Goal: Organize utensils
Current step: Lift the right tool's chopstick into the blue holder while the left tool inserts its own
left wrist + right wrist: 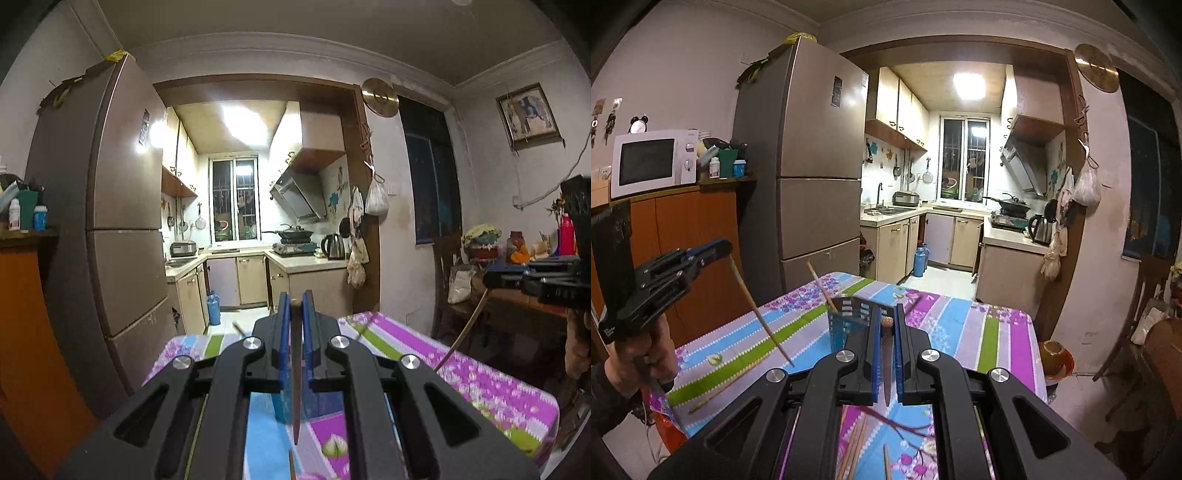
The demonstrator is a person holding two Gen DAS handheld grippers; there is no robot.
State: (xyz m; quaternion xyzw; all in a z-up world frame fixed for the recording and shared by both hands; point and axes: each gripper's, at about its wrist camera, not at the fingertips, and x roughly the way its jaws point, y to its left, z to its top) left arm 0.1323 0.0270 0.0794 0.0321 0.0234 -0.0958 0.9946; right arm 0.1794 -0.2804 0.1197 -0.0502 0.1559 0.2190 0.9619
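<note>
At the centre of the left wrist view, the left hand-held gripper (295,314) is clamped on a thin brown wooden chopstick (296,369). The right hand-held gripper (886,317) likewise pinches a dark wooden chopstick (886,365). Just beyond it stands a blue slotted plastic utensil holder (849,321) on the worktop (960,321), which is covered by a striped floral cloth; loose chopsticks (853,450) lie at lower centre.

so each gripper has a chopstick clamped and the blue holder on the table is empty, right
Not quite: the blue holder isn't empty. The right wrist view shows a leaning chopstick already in it. The rest holds: left gripper is shut on a pale chopstick, right gripper on a dark chopstick.
</note>
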